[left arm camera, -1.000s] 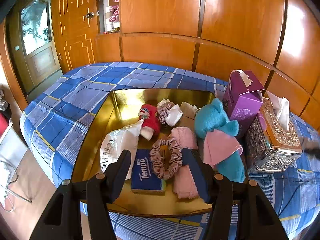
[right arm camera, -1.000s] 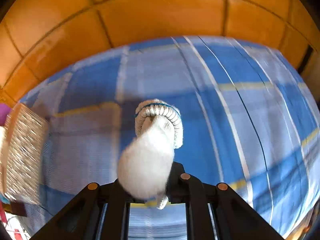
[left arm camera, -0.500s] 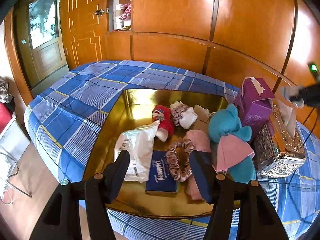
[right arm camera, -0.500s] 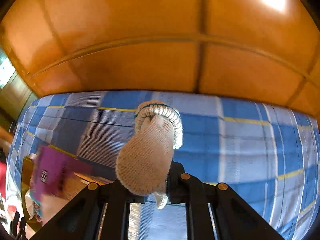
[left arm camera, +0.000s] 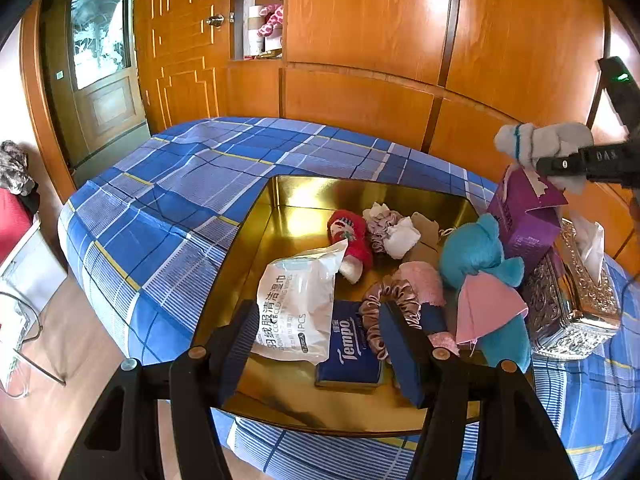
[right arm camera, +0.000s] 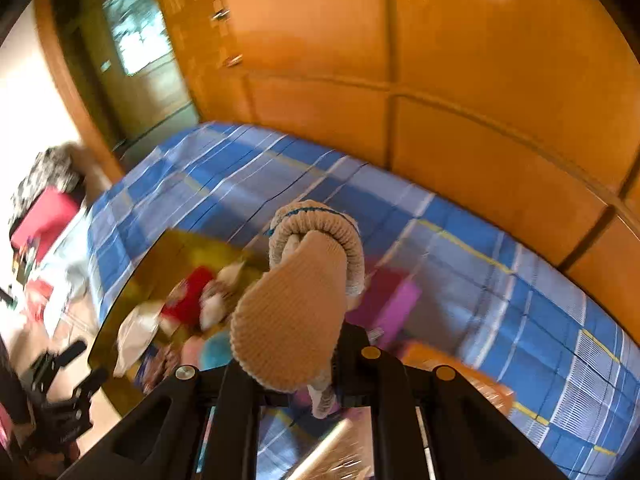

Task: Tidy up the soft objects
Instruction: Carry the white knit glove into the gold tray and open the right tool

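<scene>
A gold tray (left arm camera: pixel 280 200) on the blue plaid bed holds a white wipes pack (left arm camera: pixel 296 304), a blue Tempo tissue pack (left arm camera: pixel 348 356), a pink scrunchie (left arm camera: pixel 376 312), a red sock (left arm camera: pixel 352 236), a teal plush (left arm camera: pixel 476 252) and pink cloths. My left gripper (left arm camera: pixel 320 348) is open and empty above the tray's near side. My right gripper (right arm camera: pixel 296 372) is shut on a white knit glove (right arm camera: pixel 296 304), held in the air above the purple box; the glove also shows in the left wrist view (left arm camera: pixel 536 144).
A purple tissue box (left arm camera: pixel 524 216) and an ornate silver tissue holder (left arm camera: pixel 572 304) stand right of the tray. Wooden wall panels rise behind the bed (left arm camera: pixel 168 200). The floor and a door lie at the left.
My right gripper has swung left with the glove, from over bare bedcover to above the purple box and tray. The left gripper has drifted slightly and stays open.
</scene>
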Demonstrator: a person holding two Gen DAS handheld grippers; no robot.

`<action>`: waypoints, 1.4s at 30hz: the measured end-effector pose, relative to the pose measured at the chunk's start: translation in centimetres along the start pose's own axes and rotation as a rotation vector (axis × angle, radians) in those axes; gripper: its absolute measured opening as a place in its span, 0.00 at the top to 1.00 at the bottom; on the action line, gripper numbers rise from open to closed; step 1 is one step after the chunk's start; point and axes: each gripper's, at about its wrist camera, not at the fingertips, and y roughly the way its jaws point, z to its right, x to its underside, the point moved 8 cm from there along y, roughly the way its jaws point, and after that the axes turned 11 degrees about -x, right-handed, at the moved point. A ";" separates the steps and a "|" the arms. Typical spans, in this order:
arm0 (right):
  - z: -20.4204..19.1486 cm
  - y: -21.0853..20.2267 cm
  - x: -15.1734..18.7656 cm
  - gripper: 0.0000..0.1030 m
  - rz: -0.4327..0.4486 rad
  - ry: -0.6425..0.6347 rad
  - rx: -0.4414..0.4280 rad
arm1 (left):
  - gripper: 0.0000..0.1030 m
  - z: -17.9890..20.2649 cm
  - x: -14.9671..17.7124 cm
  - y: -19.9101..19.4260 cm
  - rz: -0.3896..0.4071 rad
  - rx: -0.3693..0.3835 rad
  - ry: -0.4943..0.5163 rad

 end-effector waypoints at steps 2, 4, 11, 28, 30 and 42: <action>-1.7 0.2 1.3 0.89 -0.030 -0.043 -0.014 | 0.39 0.0 0.1 0.1 -0.004 -0.002 0.001; -2.8 0.4 2.4 0.89 -0.058 -0.080 -0.015 | 0.39 0.0 0.1 0.1 -0.003 -0.003 -0.001; -5.8 -0.3 7.0 0.89 -0.153 -0.213 -0.048 | 0.39 -0.1 0.2 0.3 -0.002 -0.006 -0.006; -12.1 2.9 13.7 0.89 -0.108 -0.233 -0.058 | 0.36 -0.5 0.2 0.0 0.012 -0.021 -0.024; -12.3 3.8 13.1 0.89 -0.096 -0.236 -0.031 | 0.36 -0.6 0.1 0.0 0.013 -0.022 -0.031; -9.5 11.9 11.9 0.89 -0.183 -0.122 0.062 | 0.30 -0.6 -0.2 -0.4 0.028 -0.019 -0.033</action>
